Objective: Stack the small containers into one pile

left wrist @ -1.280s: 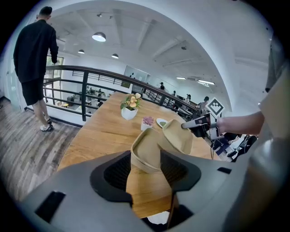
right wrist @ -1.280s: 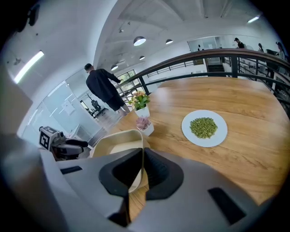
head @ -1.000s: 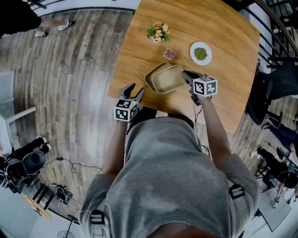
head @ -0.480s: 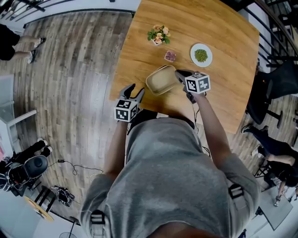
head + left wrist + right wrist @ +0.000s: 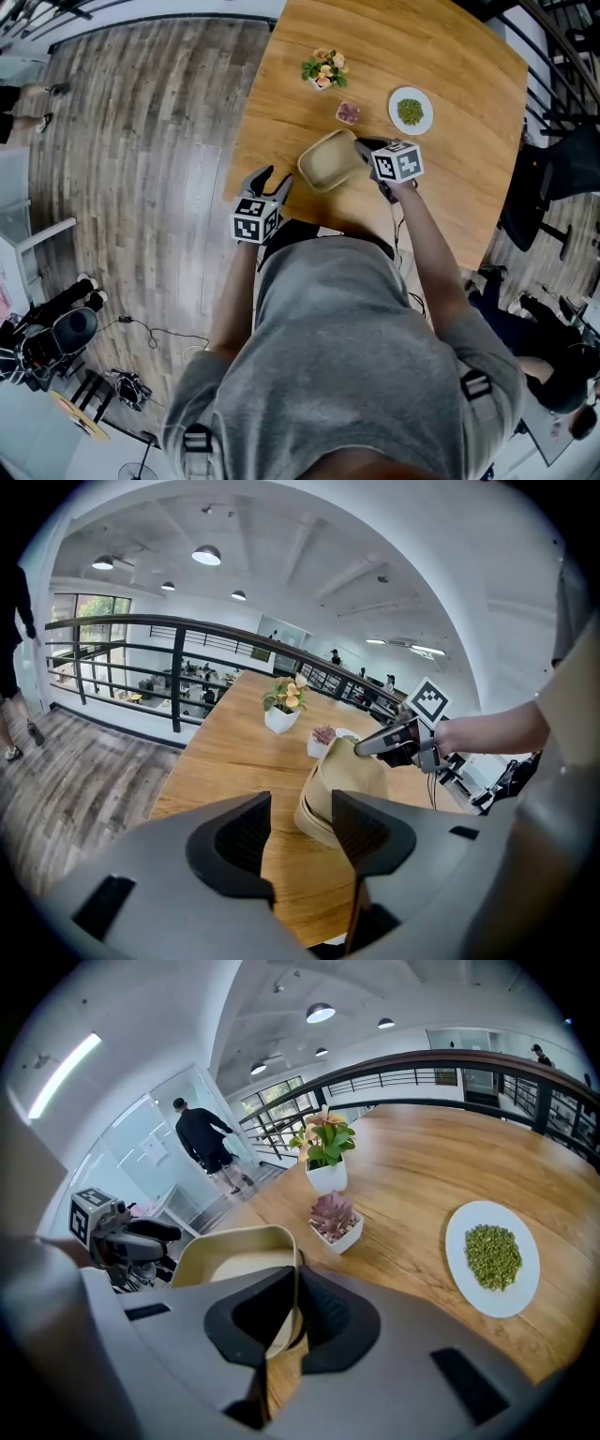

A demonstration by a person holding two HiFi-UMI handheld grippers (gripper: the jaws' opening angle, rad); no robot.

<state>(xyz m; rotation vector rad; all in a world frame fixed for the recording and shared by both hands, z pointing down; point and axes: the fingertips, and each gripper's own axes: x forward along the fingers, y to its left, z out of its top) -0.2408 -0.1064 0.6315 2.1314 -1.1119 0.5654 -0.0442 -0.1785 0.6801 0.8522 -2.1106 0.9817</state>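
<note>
Two beige containers [image 5: 328, 161] sit together near the table's front edge, the upper one [image 5: 349, 772] tilted over the lower one [image 5: 314, 819]. My right gripper [image 5: 362, 150] is shut on the upper container's right rim [image 5: 281, 1241]; its jaws [image 5: 295, 1286] pinch the thin wall. My left gripper [image 5: 270, 180] hangs open and empty just off the table's front-left edge, a short way left of the containers. In the left gripper view its jaws [image 5: 300, 803] stand apart, with the containers beyond them.
Farther back on the wooden table [image 5: 450, 75] stand a white flower pot [image 5: 322, 68], a small succulent pot [image 5: 348, 113] and a white plate of green bits [image 5: 411, 110]. A dark chair [image 5: 553, 169] stands right of the table. Wooden floor lies to the left.
My right gripper has carried its container left onto the other one; the two lay offset before and now overlap as one pile. The left gripper has not moved.
</note>
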